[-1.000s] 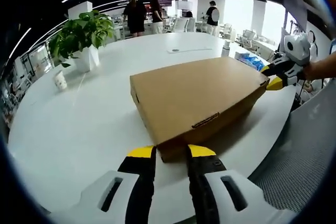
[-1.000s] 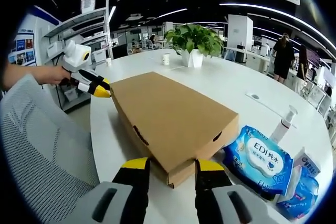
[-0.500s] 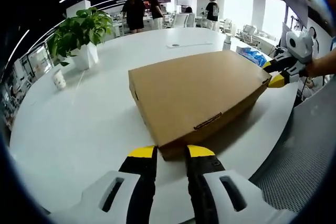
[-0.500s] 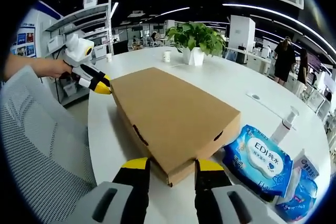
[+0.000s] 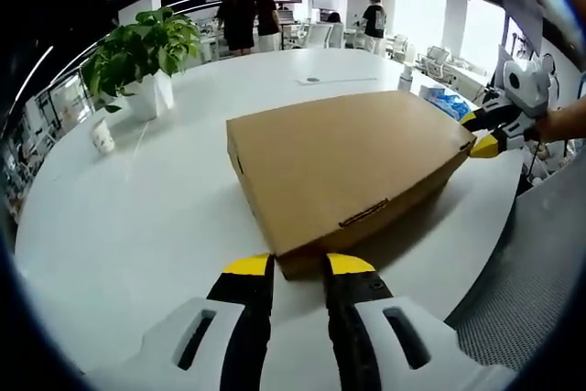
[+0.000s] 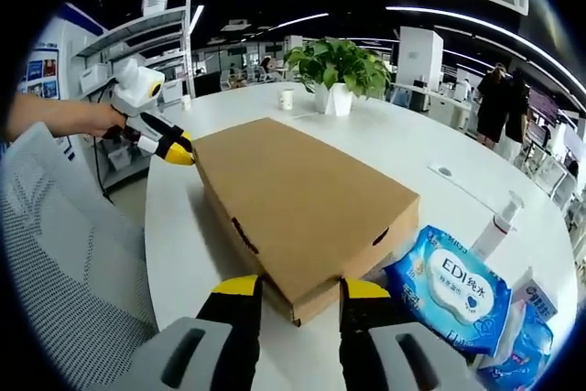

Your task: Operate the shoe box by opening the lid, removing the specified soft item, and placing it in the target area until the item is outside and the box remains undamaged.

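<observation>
A shut brown cardboard shoe box (image 5: 348, 167) lies flat on the white round table (image 5: 128, 217), lid down. My left gripper (image 5: 298, 267) stands open at the box's near corner, a yellow tip on either side of it. In the right gripper view the same box (image 6: 302, 203) runs away from my right gripper (image 6: 300, 288), which is open and straddles the opposite corner. Each gripper also appears at the far corner in the other's view: the right gripper (image 5: 478, 132) and the left gripper (image 6: 176, 148), each held by a hand. The box's contents are hidden.
A potted plant (image 5: 137, 61) and a paper cup (image 5: 103, 139) stand beyond the box. A blue pack of wipes (image 6: 453, 286) and a pump bottle (image 6: 499, 222) sit right of my right gripper. A grey mesh chair (image 6: 55, 254) is at the table's edge. People stand far back (image 5: 240, 20).
Both views have shifted slightly with the hands. The box stays shut and in place, and both grippers keep the same gap at their corners.
</observation>
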`<state>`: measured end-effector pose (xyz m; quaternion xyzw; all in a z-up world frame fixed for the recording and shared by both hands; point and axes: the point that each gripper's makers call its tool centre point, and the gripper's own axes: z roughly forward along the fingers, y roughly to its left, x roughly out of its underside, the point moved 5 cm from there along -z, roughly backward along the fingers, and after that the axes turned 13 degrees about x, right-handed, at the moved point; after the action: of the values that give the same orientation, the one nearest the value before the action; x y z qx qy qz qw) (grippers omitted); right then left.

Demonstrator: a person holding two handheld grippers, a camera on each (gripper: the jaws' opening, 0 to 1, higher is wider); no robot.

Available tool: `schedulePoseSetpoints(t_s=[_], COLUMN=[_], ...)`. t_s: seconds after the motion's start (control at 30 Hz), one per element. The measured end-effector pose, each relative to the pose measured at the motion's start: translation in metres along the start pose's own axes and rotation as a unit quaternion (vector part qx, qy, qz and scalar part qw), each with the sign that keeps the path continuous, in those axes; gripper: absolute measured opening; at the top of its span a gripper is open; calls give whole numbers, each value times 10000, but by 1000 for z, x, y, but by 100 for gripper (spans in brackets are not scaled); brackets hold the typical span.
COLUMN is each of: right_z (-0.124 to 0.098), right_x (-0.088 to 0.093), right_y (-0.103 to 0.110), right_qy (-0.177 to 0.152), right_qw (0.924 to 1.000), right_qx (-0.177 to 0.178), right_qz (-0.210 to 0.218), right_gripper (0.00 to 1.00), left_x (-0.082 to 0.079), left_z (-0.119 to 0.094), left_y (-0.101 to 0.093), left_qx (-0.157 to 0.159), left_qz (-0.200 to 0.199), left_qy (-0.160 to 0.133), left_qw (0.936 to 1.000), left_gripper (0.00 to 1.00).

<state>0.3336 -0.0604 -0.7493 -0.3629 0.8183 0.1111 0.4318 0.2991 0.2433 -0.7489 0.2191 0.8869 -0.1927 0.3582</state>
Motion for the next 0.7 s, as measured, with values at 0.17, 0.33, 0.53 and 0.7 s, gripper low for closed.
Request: schedulePoseSetpoints(t_s=[0.17, 0.33, 0.53, 0.7], right_z=[6, 14, 22, 31], right_x=[-4, -9, -15, -20], right_y=[-5, -11, -20, -28], right_qy=[-8, -11, -11, 16], right_qw=[10000, 10000, 10000, 10000], right_qx=[12, 28, 48, 80], right_qz=[20, 34, 38, 44], right_gripper=[30, 31, 31, 30], left_x=[-6, -13, -21, -28], left_z=[4, 10, 18, 24], left_y=[7, 14, 22, 27], left_qx=[-3, -11, -9, -12], left_qz=[-25, -38, -96, -153], left_qy=[4, 18, -3, -23], left_qw=[10000, 10000, 10000, 9999], left_gripper=[20, 20, 21, 21])
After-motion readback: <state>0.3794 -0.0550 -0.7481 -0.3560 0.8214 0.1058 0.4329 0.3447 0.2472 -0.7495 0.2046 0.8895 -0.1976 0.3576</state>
